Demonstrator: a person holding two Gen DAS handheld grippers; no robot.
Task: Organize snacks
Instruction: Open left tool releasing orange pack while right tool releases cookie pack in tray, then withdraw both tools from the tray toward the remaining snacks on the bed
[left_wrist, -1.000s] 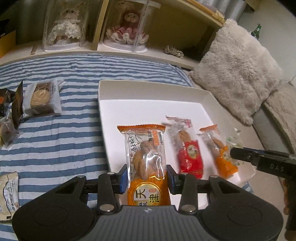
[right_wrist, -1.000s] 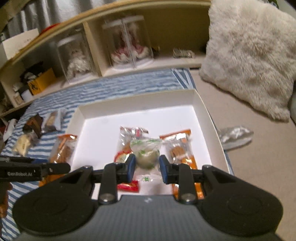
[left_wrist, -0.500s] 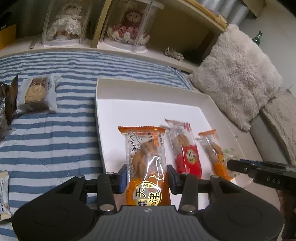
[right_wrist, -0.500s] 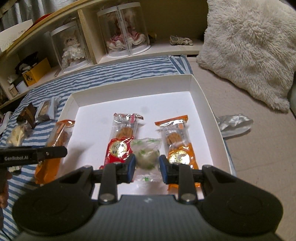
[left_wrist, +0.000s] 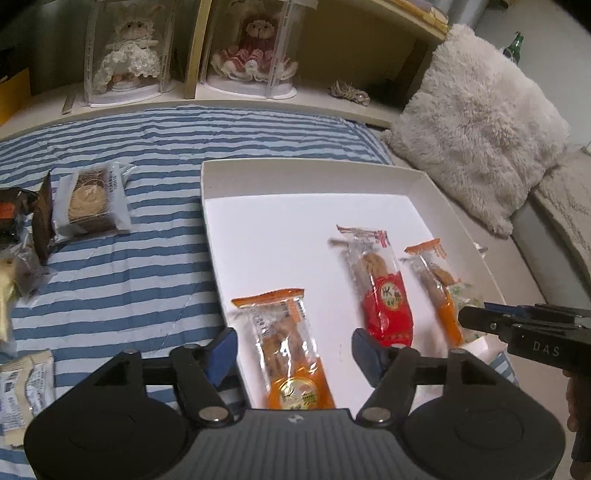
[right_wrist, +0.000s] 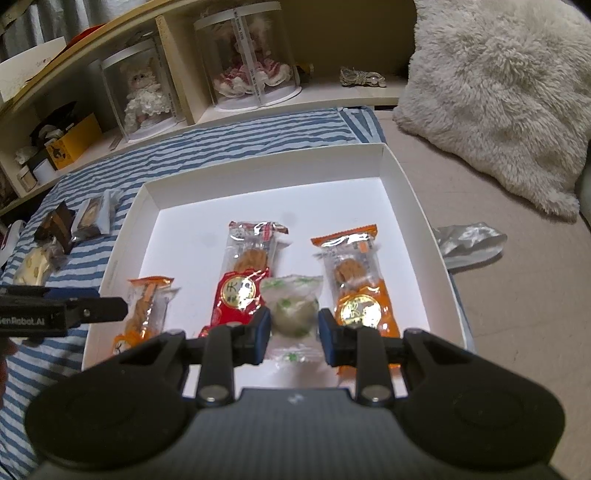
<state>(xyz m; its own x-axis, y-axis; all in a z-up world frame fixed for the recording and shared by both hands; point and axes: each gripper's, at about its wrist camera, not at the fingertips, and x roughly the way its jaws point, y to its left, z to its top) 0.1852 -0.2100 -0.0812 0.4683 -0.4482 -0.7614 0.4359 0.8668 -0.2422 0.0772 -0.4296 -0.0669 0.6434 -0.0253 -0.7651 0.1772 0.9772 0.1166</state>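
A white box (left_wrist: 314, 173) (right_wrist: 266, 166) lies on the striped bedspread. In it lie an orange snack pack (left_wrist: 291, 350) (right_wrist: 142, 314) at the near left, a red pack (left_wrist: 384, 291) (right_wrist: 243, 273) in the middle and another orange pack (left_wrist: 439, 291) (right_wrist: 356, 280) at the right. My left gripper (left_wrist: 295, 350) is open, its fingers either side of the near-left orange pack, which lies loose. My right gripper (right_wrist: 291, 325) is shut on a clear green-printed pack (right_wrist: 293, 310) and holds it over the box between the red and right orange packs.
Several other wrapped snacks (left_wrist: 88, 199) (right_wrist: 92, 218) lie on the bedspread left of the box. A fluffy cushion (left_wrist: 480, 122) (right_wrist: 498, 88) stands at the right. A silver wrapper (right_wrist: 469, 240) lies right of the box. Shelves with doll cases (left_wrist: 255, 48) are behind.
My left gripper has opened and let go of the orange pack, which now lies in the box. My right gripper still holds the clear pack and has moved slightly forward over the box.
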